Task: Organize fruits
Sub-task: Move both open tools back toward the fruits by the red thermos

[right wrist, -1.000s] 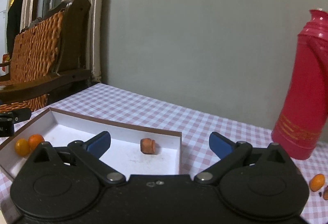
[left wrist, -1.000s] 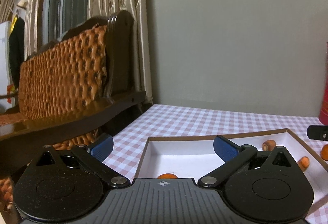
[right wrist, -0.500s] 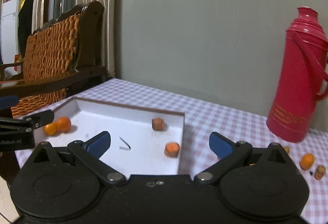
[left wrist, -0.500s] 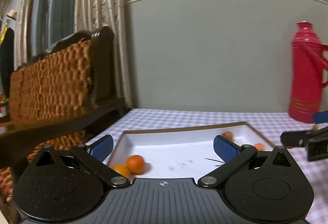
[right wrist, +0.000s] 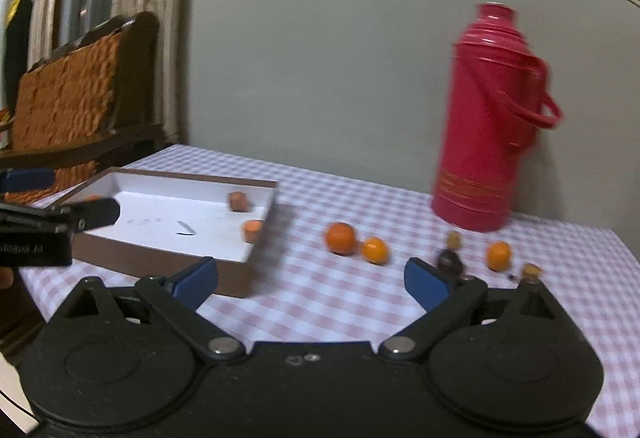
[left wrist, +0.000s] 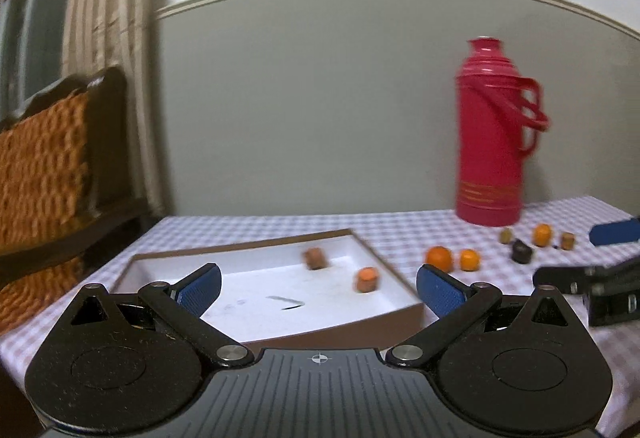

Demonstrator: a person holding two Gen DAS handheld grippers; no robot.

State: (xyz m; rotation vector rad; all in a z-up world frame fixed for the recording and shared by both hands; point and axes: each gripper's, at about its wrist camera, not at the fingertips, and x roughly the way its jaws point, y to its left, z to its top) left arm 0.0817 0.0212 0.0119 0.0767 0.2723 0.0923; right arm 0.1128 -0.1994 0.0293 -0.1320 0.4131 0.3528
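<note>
On the table (right wrist: 328, 302), which wears a pink-and-white checked cloth, a shallow brown-rimmed box with a white floor (right wrist: 168, 258) sits to the left and a tall red plastic thermos flask (right wrist: 486, 125) stands upright at the back right. The right wrist view shows most of the loose fruit: a round orange citrus fruit (right wrist: 340, 237) and a smaller yellow-orange one (right wrist: 375, 250) just beside it on the cloth, between box and flask, with another small orange fruit (right wrist: 499, 255) further right near some dark and brownish pieces (too blurred to name, possibly dried fruit). The left wrist view gives the better look into the box: a brownish chunk (left wrist: 315, 258) lies near the far wall and an orange chunk (left wrist: 367, 278) near the right wall, the two apart, with a short dark streak on the white floor closer to the camera. From the right wrist the near left corner of the box is hidden behind the other tool.

The left claw (left wrist: 318, 288) hangs over the near edge of the box with its blue pads well apart and nothing between them. The right claw (right wrist: 311, 280) is over bare cloth in front of the loose fruit; its jaws are closing but stand wide, with nothing between them. A wicker-backed dark wooden chair (right wrist: 80, 89) stands beyond the table's left end.
</note>
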